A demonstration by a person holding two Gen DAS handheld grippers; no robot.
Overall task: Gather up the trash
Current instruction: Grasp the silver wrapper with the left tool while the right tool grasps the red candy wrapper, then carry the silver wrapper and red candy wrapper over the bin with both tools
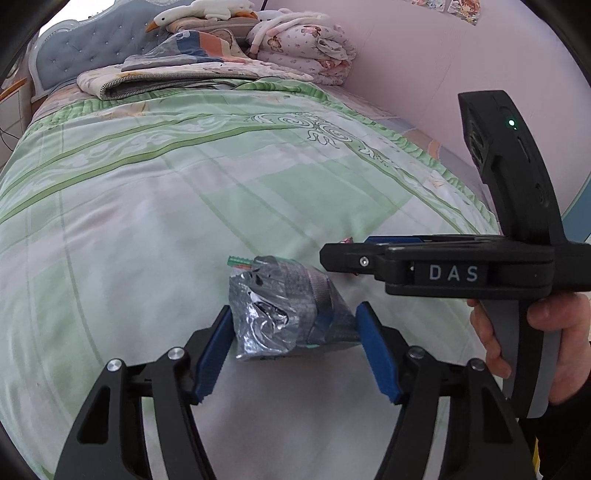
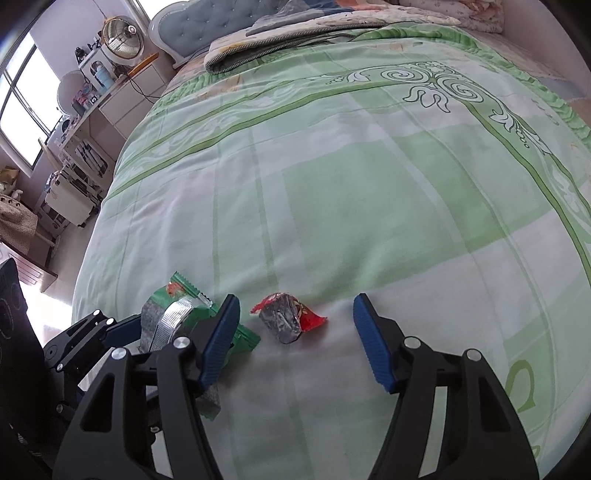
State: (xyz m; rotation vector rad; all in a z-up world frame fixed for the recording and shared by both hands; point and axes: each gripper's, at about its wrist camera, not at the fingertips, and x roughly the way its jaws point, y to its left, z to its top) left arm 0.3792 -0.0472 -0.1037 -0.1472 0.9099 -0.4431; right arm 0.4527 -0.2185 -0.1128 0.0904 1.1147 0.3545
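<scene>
bed (image 2: 369, 184) under a pale green checked quilt fills both views, its tufted blue headboard (image 1: 77, 51) at the far end against a pink wall. folded blankets (image 1: 303, 48) and a white goose toy (image 1: 207, 11) are piled by the headboard. beside the bed, on the headboard's window side, a cluttered white worktop (image 2: 110, 92) carries a round heater (image 2: 120, 35).

near the foot of the bed lies a green and silver wrapper (image 1: 280, 310); the left tongs (image 1: 297, 343) stand wide open around it, blue pads close to either side, whether touching i cannot tell. just beside it lies a red and silver wrapper (image 2: 288, 317), between the widely spread, empty right tongs (image 2: 295, 332). in the left view the right tool's black body hides most of that red wrapper.
</scene>
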